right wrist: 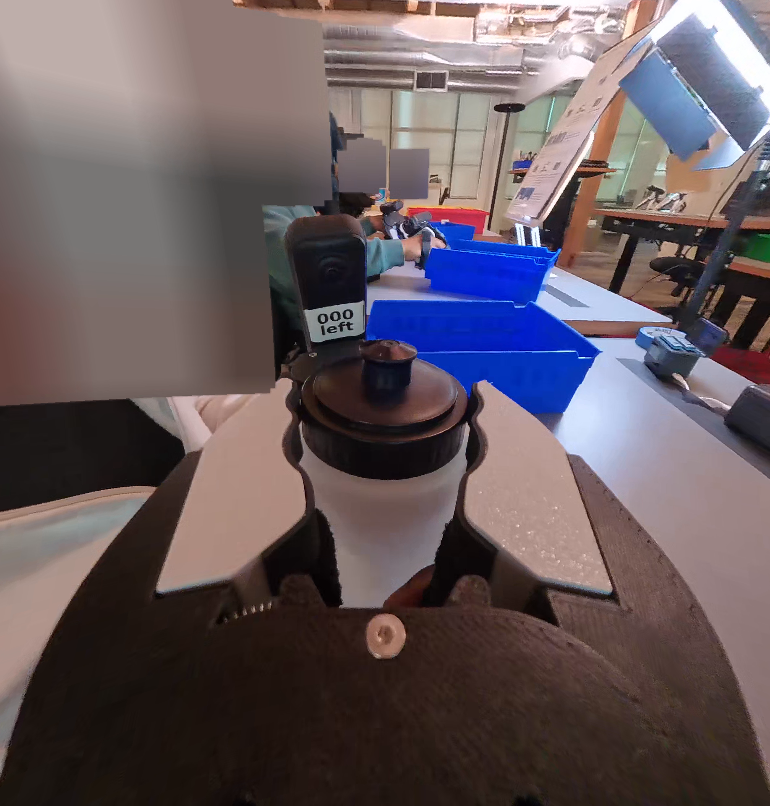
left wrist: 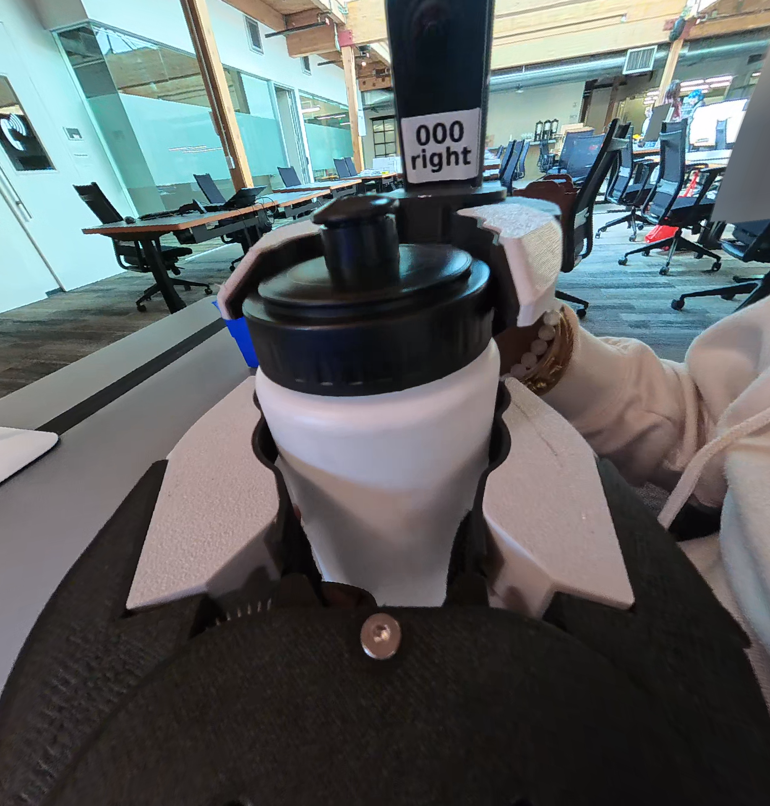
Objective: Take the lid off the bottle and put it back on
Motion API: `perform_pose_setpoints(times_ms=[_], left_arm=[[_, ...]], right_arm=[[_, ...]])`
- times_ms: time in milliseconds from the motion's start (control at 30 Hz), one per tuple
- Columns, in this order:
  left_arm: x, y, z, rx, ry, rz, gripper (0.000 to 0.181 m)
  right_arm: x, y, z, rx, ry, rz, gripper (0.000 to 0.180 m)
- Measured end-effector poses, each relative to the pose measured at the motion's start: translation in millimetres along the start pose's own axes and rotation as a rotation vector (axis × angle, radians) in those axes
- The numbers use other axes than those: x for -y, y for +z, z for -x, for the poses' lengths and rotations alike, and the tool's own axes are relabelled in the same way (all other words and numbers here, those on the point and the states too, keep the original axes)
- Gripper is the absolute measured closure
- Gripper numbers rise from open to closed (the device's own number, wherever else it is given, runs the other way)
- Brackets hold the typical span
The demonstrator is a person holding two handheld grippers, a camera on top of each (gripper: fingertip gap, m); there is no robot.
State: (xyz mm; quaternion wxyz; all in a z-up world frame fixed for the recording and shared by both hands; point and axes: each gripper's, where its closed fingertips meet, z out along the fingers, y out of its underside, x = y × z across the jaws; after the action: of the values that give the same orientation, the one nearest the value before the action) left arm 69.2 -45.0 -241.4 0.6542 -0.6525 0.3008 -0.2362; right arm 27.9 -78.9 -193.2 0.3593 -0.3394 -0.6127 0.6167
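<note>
A: Left gripper [left wrist: 381, 418] w/ white fingers?
B: Pinching white plastic bottle [left wrist: 387, 471] body, upright betw. them.
A: Right gripper [right wrist: 383, 429]?
B: Clamped round black ribbed screw lid [right wrist: 383, 429], seated on bottle.

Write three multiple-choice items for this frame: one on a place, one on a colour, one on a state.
1. Where does the left gripper hold the bottle?
A. on the lid
B. on the white body below the lid
C. nowhere; it is open

2. What colour is the lid?
A. blue
B. white
C. black

3. What state is the lid in?
A. seated on the bottle, with the right gripper closed around it
B. off and lying flat nearby
C. held clear above the bottle

Key: B, its fingers clamp the white body; C, the whole cap is black; A, its skirt sits on the bottle's neck in both views.
</note>
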Motion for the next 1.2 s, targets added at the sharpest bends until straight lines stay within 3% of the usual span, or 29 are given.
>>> perform_pose_setpoints(times_ms=[67, 200, 300, 367, 500, 633, 700, 800, 833, 967, 1067, 1133, 1200], left_arm=[[0.0, -0.6, 1.3, 0.01, -0.003, -0.003, 0.083], [-0.3, 0.8, -1.6, 0.016, 0.007, 0.0, 0.084], [-0.3, 0.6, -1.8, 0.012, 0.005, 0.0, 0.084], [-0.2, 0.4, -2.5, 0.013, 0.01, 0.001, 0.084], [0.1, -0.8, -3.8, -0.004, 0.007, -0.005, 0.084], [0.7, 1.6, -14.9, -0.064, 0.001, -0.005, 0.084], [0.7, 1.3, -12.0, -0.054, -0.012, -0.009, 0.084], [0.6, 0.1, -8.6, -0.035, -0.018, -0.012, 0.084], [0.4, 0.6, -8.8, -0.03, -0.011, -0.008, 0.084], [0.2, 1.8, -8.8, -0.006, 0.003, -0.001, 0.084], [0.2, 2.8, -9.6, 0.0, 0.013, 0.004, 0.084], [0.1, 2.3, -9.6, -0.007, 0.01, 0.004, 0.084], [0.0, 1.8, -9.7, -0.021, 0.004, 0.005, 0.084]], right_arm=[[0.0, 0.9, -2.9, -0.059, -0.005, -0.009, 0.105], [0.3, -3.8, -8.1, -0.34, -0.004, -0.005, 0.085], [-4.8, 0.4, -0.7, -0.467, -0.01, 0.059, 0.089], [-6.8, -3.1, -7.3, -0.547, -0.051, 0.107, 0.104], [-6.8, 0.2, -3.1, -0.334, -0.029, 0.106, 0.104], [-4.8, -3.5, 13.6, 0.072, -0.006, 0.05, 0.105], [-4.1, -2.8, 12.0, 0.133, -0.005, 0.028, 0.105], [-3.6, -0.6, 5.8, 0.053, -0.001, 0.011, 0.102], [-1.7, -1.6, 0.7, -0.026, -0.005, -0.006, 0.093], [4.3, -8.6, -2.3, -0.342, -0.002, -0.027, 0.087], [-5.0, -5.8, 0.7, -0.503, -0.048, 0.072, 0.101], [-6.5, -6.0, -1.0, -0.513, -0.088, 0.12, 0.104], [-7.0, -4.2, 1.1, -0.386, -0.05, 0.132, 0.104]])
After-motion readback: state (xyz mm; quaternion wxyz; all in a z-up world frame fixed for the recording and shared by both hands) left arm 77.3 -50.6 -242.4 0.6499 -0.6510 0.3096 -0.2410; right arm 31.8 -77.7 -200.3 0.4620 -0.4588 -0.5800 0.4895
